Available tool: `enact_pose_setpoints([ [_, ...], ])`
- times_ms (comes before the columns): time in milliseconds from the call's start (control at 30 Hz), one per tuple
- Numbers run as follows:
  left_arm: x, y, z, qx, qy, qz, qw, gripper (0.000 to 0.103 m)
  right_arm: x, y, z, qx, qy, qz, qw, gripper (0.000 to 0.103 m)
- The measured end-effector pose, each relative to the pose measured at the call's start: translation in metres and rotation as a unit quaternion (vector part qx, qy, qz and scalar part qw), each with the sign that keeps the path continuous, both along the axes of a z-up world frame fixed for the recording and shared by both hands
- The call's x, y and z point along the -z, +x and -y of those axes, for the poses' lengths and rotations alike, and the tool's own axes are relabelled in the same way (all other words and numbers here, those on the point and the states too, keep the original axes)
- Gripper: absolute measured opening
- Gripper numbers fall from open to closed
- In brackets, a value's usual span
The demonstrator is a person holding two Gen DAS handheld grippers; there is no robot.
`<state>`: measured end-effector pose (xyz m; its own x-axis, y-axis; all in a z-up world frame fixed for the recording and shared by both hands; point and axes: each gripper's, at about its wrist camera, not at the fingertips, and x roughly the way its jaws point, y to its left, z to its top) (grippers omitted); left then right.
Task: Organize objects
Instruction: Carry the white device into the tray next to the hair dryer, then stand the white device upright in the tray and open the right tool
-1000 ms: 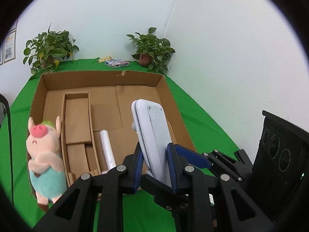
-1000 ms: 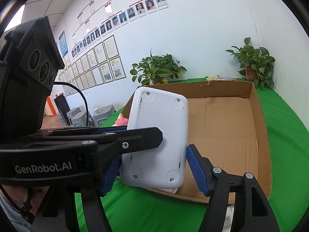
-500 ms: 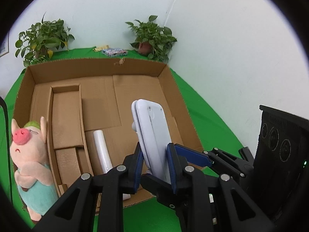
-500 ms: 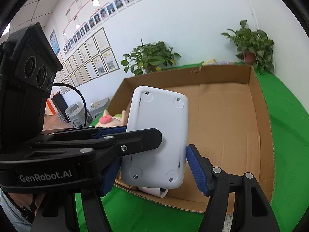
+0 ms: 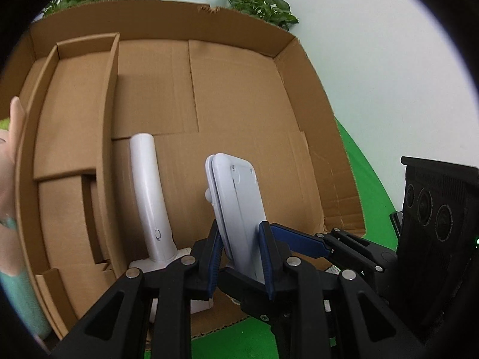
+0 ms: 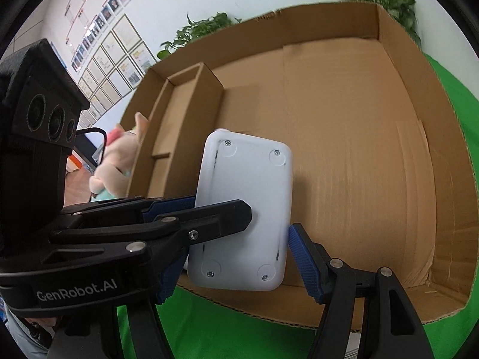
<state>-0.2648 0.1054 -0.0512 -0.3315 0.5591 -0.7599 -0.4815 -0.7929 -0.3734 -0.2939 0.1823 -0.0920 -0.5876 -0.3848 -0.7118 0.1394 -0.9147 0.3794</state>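
My left gripper (image 5: 239, 254) is shut on a flat white device (image 5: 236, 209), held edge-up over the front of an open cardboard box (image 5: 299, 68). In the right wrist view the device (image 6: 245, 209) shows its screwed back, with the left gripper's black finger (image 6: 209, 218) across it. My right gripper (image 6: 236, 266) straddles the device's lower end; its blue pads (image 6: 305, 263) stand at its sides, contact unclear. A white curved handle-shaped object (image 5: 149, 197) lies inside the box.
A cardboard divider tray (image 5: 77, 110) sits along the box's left side. A pink pig plush (image 6: 116, 161) stands outside the left wall. The box rests on a green cloth (image 6: 224, 329). Potted plants (image 5: 257, 3) stand behind, by the white wall.
Both grippers have moved forward and down with the white device; it is now over the box floor and the box fills both views. The plush has slid to the left edge.
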Motion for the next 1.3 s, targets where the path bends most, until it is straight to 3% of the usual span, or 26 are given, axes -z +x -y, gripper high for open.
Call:
enact_pose_setpoints([
  [300, 0.027, -0.004, -0.008, 0.002, -0.006, 0.02, 0.9998, 0.022, 0.024, -0.001, 0.008, -0.001, 0.014, 0.035, 0.999, 0.065],
  [600, 0.03, -0.005, -0.009, 0.001, -0.007, 0.01, 0.9999, 0.023, 0.028, -0.002, 0.007, 0.001, 0.021, 0.045, 0.999, 0.067],
  [733, 0.019, -0.001, 0.0, -0.01, -0.012, 0.004, 0.9999, 0.027, 0.025, 0.002, 0.005, -0.007, 0.007, 0.04, 0.999, 0.069],
  [967, -0.023, 0.023, 0.042, -0.047, 0.029, -0.053, 0.9971, 0.027, 0.016, 0.009, 0.005, -0.006, 0.003, 0.022, 1.0, 0.069],
  [1100, -0.031, 0.031, 0.062, -0.059, 0.036, -0.064, 0.9956, 0.027, 0.018, 0.004, 0.008, 0.0, 0.017, 0.029, 0.999, 0.051],
  [1300, -0.023, 0.035, 0.077, -0.068, 0.028, -0.065, 0.9952, 0.027, 0.019, 0.003, 0.015, 0.004, 0.038, 0.027, 0.999, 0.049],
])
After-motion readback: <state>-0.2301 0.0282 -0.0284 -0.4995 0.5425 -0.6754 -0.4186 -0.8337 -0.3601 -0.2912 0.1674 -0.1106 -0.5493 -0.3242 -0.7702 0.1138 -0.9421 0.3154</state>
